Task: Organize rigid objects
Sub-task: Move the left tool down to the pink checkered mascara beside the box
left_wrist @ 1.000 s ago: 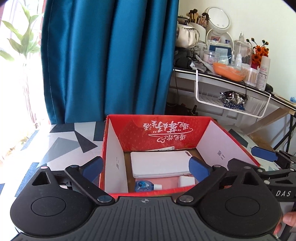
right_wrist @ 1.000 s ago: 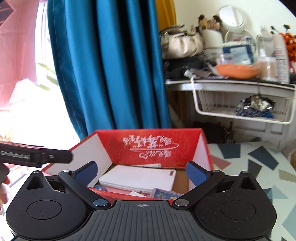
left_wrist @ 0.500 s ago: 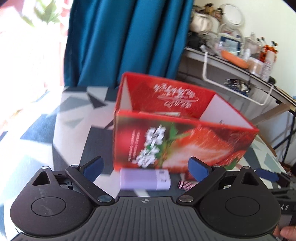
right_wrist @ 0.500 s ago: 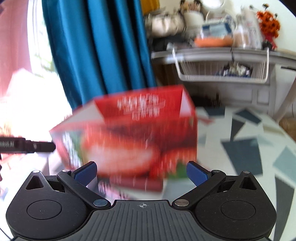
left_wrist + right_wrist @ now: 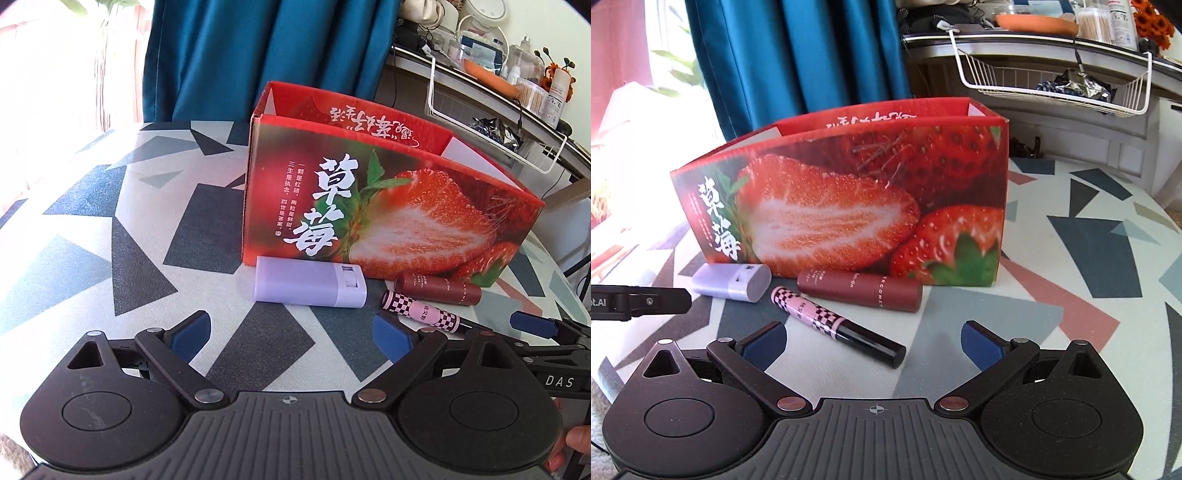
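with both the left gripper (image 5: 291,334) and right gripper (image 5: 873,339) spread empty, the light, stiff, slippery checkered tube (image 5: 831,325) is best pinched across its middle.

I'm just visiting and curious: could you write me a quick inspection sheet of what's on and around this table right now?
Surface: table with a geometric pattern.
Job's things: open strawberry box; in front of it lie a lilac case, a dark red tube and a checkered pink tube.
Clutter: nothing seen on the table.
Grippers: left gripper and right gripper both open, holding nothing.
Cables: dark cable on the shelf.
Surroundings: blue curtain, crowded shelf with a wire basket.
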Motion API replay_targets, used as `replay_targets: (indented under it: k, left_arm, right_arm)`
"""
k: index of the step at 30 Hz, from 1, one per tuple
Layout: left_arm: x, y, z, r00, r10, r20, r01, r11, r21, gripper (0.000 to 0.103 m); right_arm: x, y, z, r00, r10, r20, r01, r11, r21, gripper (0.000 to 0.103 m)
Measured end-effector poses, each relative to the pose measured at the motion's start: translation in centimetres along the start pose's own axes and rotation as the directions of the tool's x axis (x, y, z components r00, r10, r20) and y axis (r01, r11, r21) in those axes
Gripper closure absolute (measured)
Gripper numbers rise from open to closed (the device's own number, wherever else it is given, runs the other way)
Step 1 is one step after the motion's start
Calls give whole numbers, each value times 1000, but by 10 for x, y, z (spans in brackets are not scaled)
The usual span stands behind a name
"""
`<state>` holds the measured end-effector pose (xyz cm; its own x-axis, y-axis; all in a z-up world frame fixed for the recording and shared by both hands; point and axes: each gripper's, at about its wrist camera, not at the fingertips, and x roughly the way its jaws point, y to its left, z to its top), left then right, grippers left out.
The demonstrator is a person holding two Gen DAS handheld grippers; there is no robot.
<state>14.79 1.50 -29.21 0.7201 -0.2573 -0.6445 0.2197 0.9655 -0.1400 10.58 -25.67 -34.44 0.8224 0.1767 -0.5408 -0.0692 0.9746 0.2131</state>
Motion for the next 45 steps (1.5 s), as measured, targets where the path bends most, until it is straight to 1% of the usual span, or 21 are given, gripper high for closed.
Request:
replay_targets:
  k: [5,9,13,15,18,19,27,30,34,36,38,40,43,45]
  left_arm:
    - [2,1,-1,1000,2,-9,-2,1000,-6,7]
    - [4,-1,-4,1000,-6,-17,6,1000,-1,7]
    - [5,-1,-5,1000,-13,-23,13,1000,3,7]
    - [5,-1,-6,1000,-15,-23,15,1000,2,8]
    - [4,0,-6,1000,-18,-17,18,1000,-1,8]
    - [4,0,-6,1000,-22,-15,22,1000,-4,9]
    - [5,-5,-7,999,-50,-17,50,999,10,13]
    - [5,-7,-7,998,-56,-13,56,998,13,16]
    - [5,-14,-6,996,-93,3,92,994,52,25]
    - [6,-17,-6,993,-121,-1,121,991,63,33]
    - [8,-22,-3,989,-151,-9,151,986,69,44]
    - [9,-27,0,984,-177,-6,177,981,79,48]
    - [12,-39,7,978,-210,-3,209,972,107,52]
    - [15,-49,11,971,-237,-14,237,962,132,61]
  right_arm:
    - [-1,-2,1,1000,0,4,0,1000,1,3]
    - [1,-2,1,1000,9,-11,-9,1000,1,7]
    - [7,1,-2,999,-13,-51,11,1000,-27,14]
    - [8,-2,-2,999,-14,-51,14,1000,-7,18]
    - [8,-7,-2,999,-28,-43,28,1000,4,27]
    - [9,-9,-2,999,-28,-42,28,1000,4,28]
    - [13,-8,-3,999,-38,-24,37,999,-38,29]
    - [14,-8,-3,999,-45,-18,44,997,-59,31]
    - [15,-11,-3,999,-50,-9,49,998,-50,33]
    - [15,-14,-3,998,-56,-4,56,997,-46,35]
    - [16,-15,-2,998,-66,2,66,997,-50,37]
    - [17,-17,-2,997,-74,8,74,996,-48,41]
    - [17,-21,-1,997,-74,14,75,996,-38,43]
    - [17,-22,-1,997,-75,18,76,996,-35,45]
